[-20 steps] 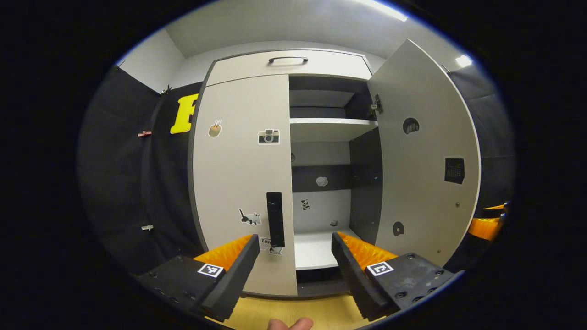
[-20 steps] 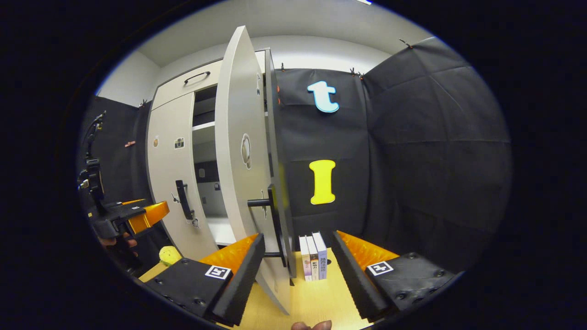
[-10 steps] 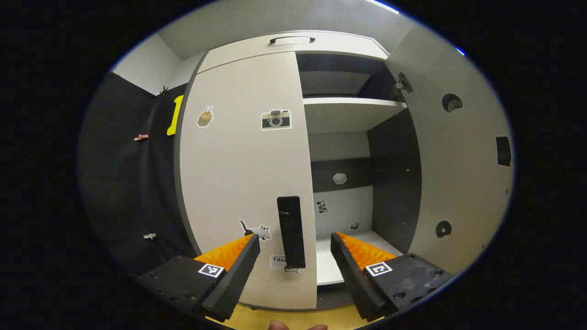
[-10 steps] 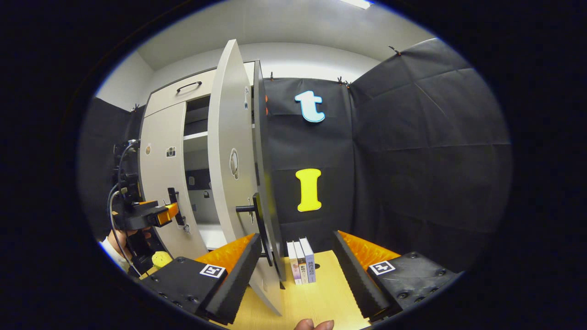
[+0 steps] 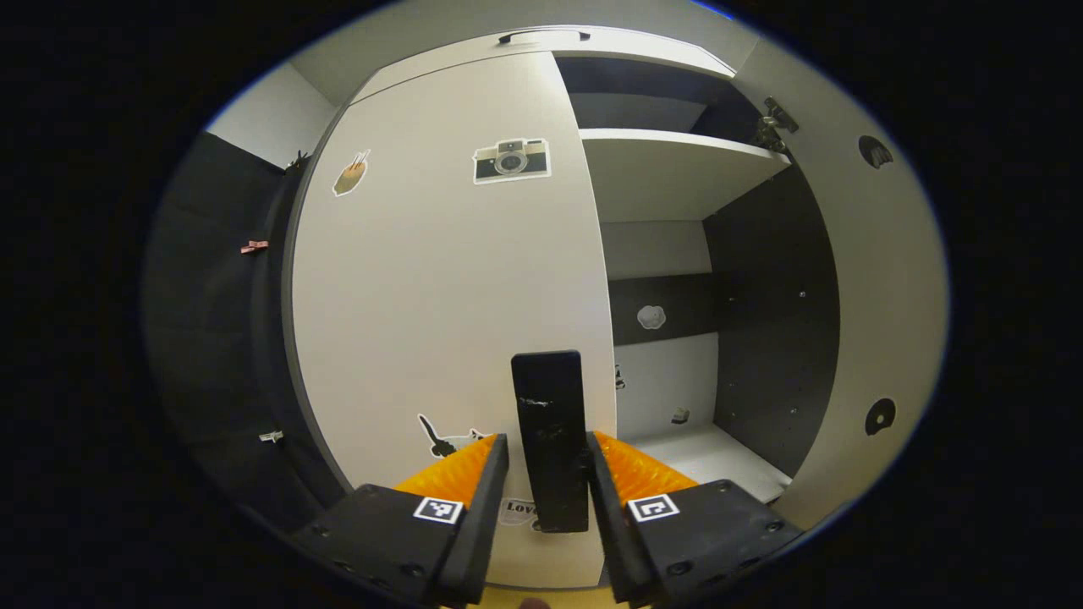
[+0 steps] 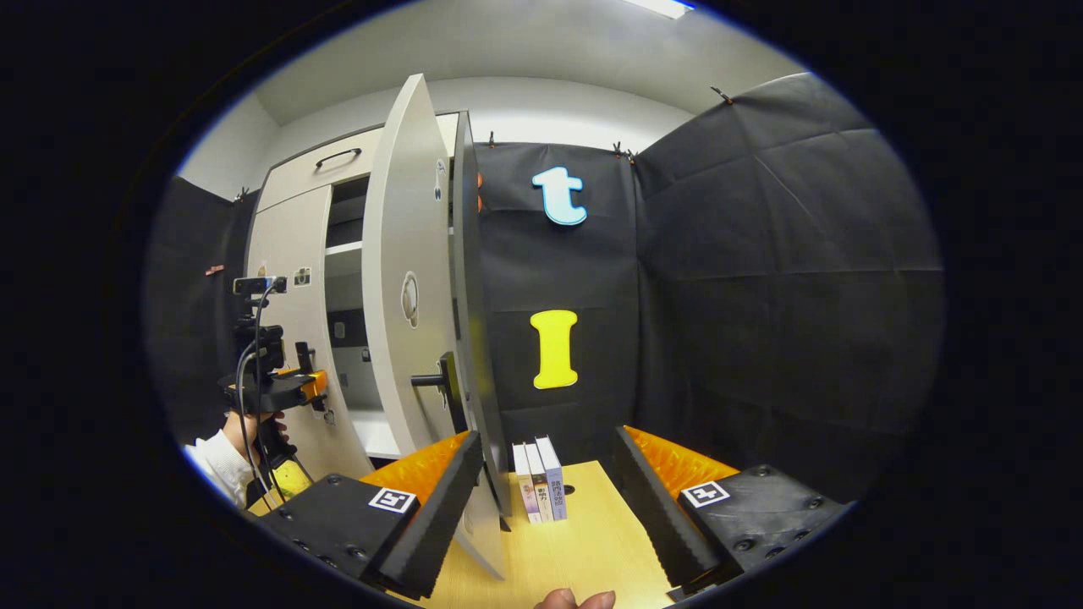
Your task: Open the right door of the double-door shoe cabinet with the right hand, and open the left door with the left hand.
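Left tongs (image 5: 542, 495) right up against the left door (image 5: 440, 288), black handle (image 5: 550, 440) standing between the two fingers, long axis upright, fingers flanking it left and right. Fingers drawn in close to the bar, looking clenched on it, though firm pressure from both sides hard to confirm from here. Left door lying flat and closed in the cabinet front, handle near its inner edge, beside the opened compartment with its shelf (image 5: 677, 165) on view. Seen from the right gripper view: same left tongs (image 6: 292, 385) held level by a hand (image 6: 245, 423) with a pale sleeve, pointing straight into the door face. Right door (image 6: 406, 288) already swung wide, edge-on, its own handle (image 6: 440, 385) sticking out above the wooden tabletop (image 6: 584, 550). Right tongs (image 6: 546, 495) hanging spread wide, grasping nothing, clear of that door, a row of books (image 6: 539, 478) standing ahead between the fingers. Right half judged done; left half just at the grip. Pull likely needing to come straight back toward the hand, then arc outward to the left about the hinge on the door's far edge
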